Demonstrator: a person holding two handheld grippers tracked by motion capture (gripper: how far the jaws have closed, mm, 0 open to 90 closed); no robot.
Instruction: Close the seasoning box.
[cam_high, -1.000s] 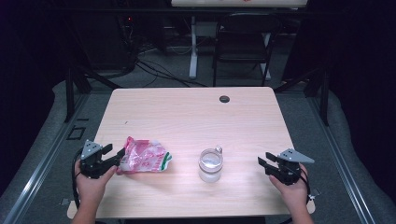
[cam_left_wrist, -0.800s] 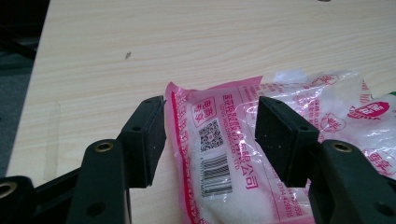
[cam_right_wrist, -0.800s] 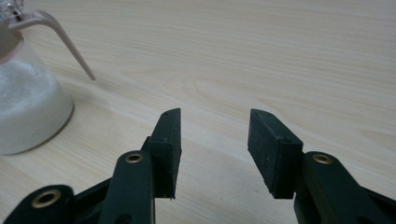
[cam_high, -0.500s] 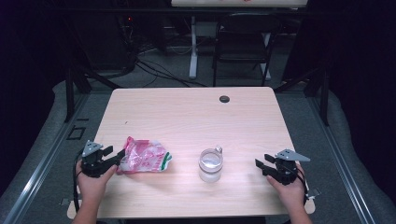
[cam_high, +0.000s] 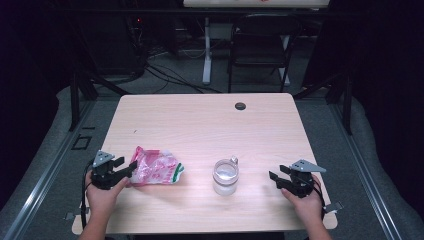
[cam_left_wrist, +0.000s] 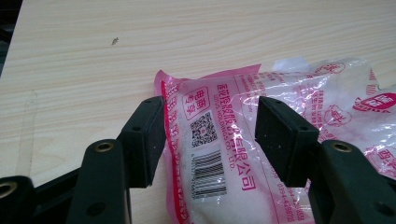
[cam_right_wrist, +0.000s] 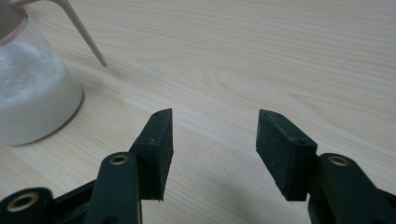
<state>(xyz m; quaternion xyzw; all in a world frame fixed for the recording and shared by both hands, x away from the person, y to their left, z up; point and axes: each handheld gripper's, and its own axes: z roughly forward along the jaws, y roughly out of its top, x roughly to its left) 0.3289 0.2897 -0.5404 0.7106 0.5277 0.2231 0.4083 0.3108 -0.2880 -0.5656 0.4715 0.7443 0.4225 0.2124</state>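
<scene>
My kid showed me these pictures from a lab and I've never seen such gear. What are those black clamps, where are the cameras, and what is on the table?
There is no robot here: a person holds a hand-held two-jaw clamp in each hand. One picture comes from a camera above the wooden table; the other two come from cameras riding on each clamp, looking out along its black jaws.

The left gripper has its open jaws on either side of the end of a pink and clear plastic bag of white powder lying flat. The pads do not look pressed onto it, so the bag is not gripped yet.

The right gripper has just been opening; nothing is between its jaws. It sits a little way from a glass jar holding white powder, with a thin wire at its top. The small dark disc at the far edge is a hole in the table.
</scene>
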